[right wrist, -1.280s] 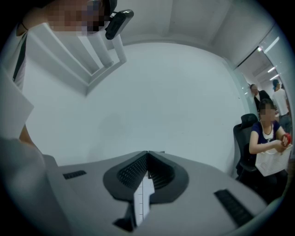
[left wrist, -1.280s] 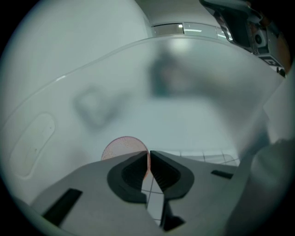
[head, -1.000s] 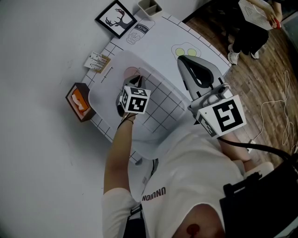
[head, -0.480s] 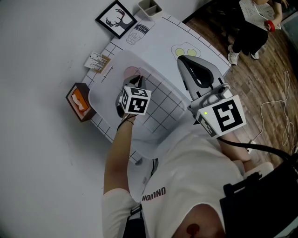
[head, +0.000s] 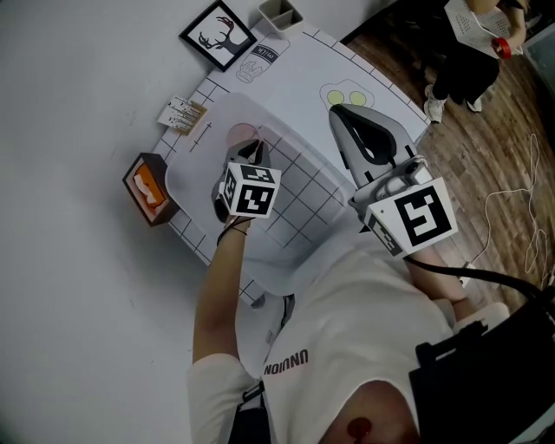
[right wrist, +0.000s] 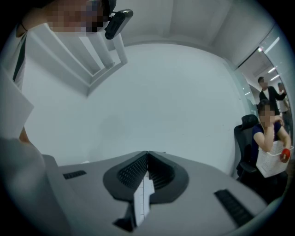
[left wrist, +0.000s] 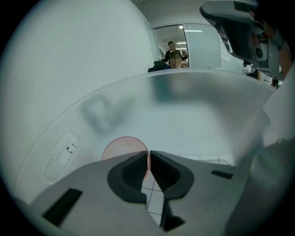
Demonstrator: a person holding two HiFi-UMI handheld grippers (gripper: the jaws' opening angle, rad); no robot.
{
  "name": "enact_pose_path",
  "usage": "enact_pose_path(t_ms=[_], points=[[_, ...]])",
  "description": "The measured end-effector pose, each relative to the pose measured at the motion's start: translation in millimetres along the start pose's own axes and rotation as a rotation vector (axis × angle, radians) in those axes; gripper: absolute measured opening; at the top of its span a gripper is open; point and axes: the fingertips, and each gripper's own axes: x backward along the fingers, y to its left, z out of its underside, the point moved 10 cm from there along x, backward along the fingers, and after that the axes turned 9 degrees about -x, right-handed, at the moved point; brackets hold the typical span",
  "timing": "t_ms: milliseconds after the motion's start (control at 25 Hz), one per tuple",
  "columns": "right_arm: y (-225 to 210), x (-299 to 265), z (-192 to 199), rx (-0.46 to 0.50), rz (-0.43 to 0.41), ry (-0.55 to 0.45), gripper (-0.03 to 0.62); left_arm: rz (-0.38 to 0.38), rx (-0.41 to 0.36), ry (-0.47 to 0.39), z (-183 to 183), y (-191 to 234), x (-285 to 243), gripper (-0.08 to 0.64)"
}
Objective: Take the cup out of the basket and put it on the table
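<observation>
A pink cup [head: 242,134] lies inside the translucent white basket [head: 192,147] on the table. My left gripper [head: 252,159] reaches down into the basket. In the left gripper view the jaws of my left gripper [left wrist: 148,159] are closed on the thin pink rim of the cup [left wrist: 120,146], with the basket's wall [left wrist: 207,106] curving round behind. My right gripper [head: 342,113] hovers over the table to the right of the basket. In the right gripper view my right gripper [right wrist: 147,157] is shut with nothing between its jaws, facing a bare wall.
The basket stands on a white mat with a grid [head: 299,61]. A framed deer picture [head: 217,35], a grey holder [head: 279,12], small cards [head: 180,114] and an orange box [head: 149,189] lie around it. A person [head: 475,48] stands on the wooden floor, near cables [head: 512,217].
My left gripper and the pink cup have shifted slightly up and to the left inside the basket. The right gripper has stayed still.
</observation>
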Motion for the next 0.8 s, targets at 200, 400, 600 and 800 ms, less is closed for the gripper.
enact_pose_path(t_ms=[200, 400, 600, 800], points=[[0, 0, 0, -0.001, -0.001, -0.003, 0.020, -0.011, 0.009, -0.017, -5, 1, 8, 0.029], [1, 0, 0, -0.004, -0.004, -0.004, 0.020, -0.021, 0.026, -0.048, -11, 1, 16, 0.029], [1, 0, 0, -0.005, -0.002, -0.004, 0.020, -0.032, 0.042, -0.064, -14, 1, 23, 0.029], [1, 0, 0, -0.003, -0.005, -0.002, 0.020, -0.044, 0.052, -0.078, -15, 1, 29, 0.029]])
